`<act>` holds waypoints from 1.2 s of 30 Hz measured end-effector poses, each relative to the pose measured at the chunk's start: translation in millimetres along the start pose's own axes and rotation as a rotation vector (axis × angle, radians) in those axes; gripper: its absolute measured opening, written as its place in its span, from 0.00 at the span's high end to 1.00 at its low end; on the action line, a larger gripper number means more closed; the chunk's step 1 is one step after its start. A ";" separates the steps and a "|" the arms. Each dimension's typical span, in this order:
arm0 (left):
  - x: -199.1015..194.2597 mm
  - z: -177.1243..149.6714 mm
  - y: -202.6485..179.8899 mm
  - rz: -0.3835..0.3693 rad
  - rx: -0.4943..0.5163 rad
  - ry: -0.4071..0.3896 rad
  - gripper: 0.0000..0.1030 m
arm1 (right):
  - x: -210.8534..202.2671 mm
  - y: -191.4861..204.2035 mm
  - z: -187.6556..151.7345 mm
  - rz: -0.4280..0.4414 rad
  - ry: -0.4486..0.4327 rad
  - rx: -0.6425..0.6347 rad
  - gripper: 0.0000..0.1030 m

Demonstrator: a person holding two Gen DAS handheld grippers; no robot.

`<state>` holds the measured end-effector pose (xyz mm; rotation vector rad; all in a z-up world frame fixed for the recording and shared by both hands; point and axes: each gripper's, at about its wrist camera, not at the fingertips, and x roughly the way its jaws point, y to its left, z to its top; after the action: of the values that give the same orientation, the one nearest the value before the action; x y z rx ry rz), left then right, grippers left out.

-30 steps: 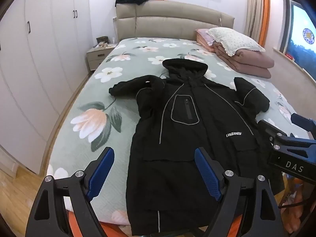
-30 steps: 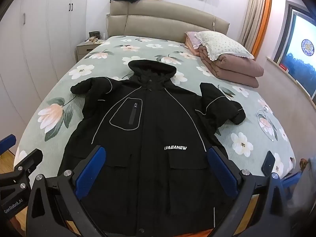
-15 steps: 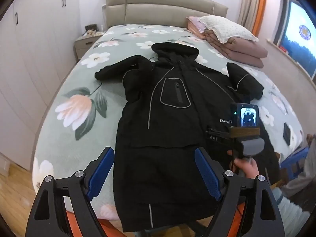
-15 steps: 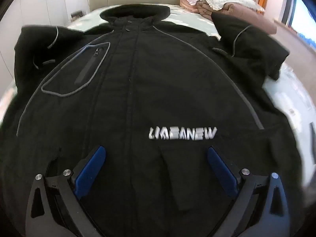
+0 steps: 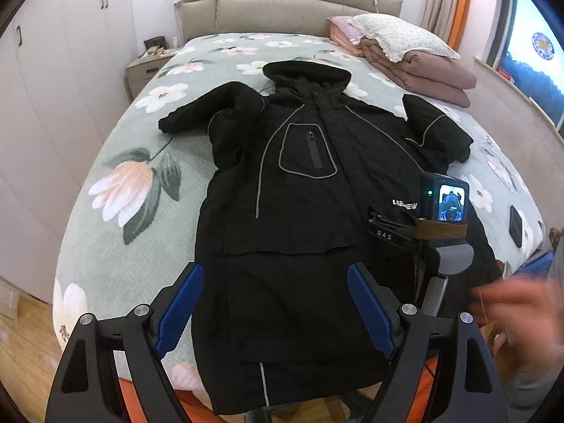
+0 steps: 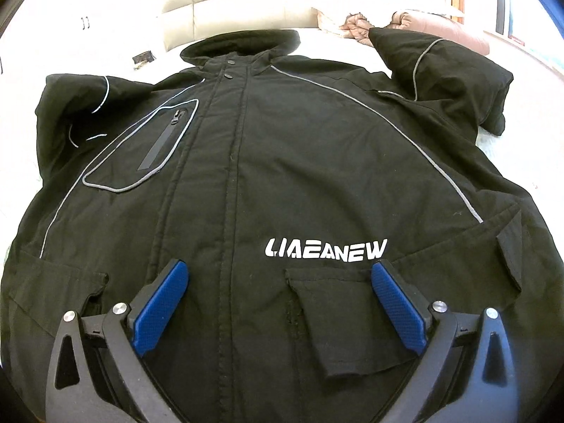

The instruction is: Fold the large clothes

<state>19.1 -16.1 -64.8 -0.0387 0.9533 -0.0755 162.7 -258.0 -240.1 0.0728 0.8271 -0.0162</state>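
A long black hooded coat (image 5: 303, 190) with grey piping and a white chest logo lies face up on the floral bed (image 5: 141, 183), hood toward the headboard, both sleeves bent up. My left gripper (image 5: 275, 303) is open and empty, held above the coat's lower hem. My right gripper (image 6: 278, 303) is open and rests low on the coat (image 6: 282, 176) just below the logo, over the right pocket flap. The right gripper's body and screen show in the left wrist view (image 5: 440, 211). A blurred hand (image 5: 518, 313) is off its handle.
Folded pink quilts and a pillow (image 5: 405, 53) lie at the bed's far right. A nightstand (image 5: 148, 67) and white wardrobes (image 5: 46, 88) stand on the left. A dark phone (image 5: 516, 225) lies near the bed's right edge. Wooden floor (image 5: 24, 345) is below.
The right gripper has dropped from above the bed down onto the coat's chest and settled there. The hand has let go of its handle. The left gripper moved slightly closer over the hem.
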 end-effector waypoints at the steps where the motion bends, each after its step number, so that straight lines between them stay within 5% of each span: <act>1: 1.5 0.8 0.2 0.004 -0.002 0.005 0.18 | 0.0 -1.5 -0.1 0.004 0.001 0.003 0.00; 23: 3.8 -16.3 4.6 0.008 -0.020 0.017 0.18 | -1.2 0.5 -2.6 -0.001 0.000 0.000 0.00; 36: 26.9 -23.6 11.8 -0.014 -0.055 0.091 0.18 | -1.8 2.5 -6.7 -0.002 -0.001 0.001 0.00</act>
<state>15.9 -6.6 -101.2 -0.0938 1.0463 -0.0646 156.7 -255.1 -243.1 0.0728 0.8259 -0.0190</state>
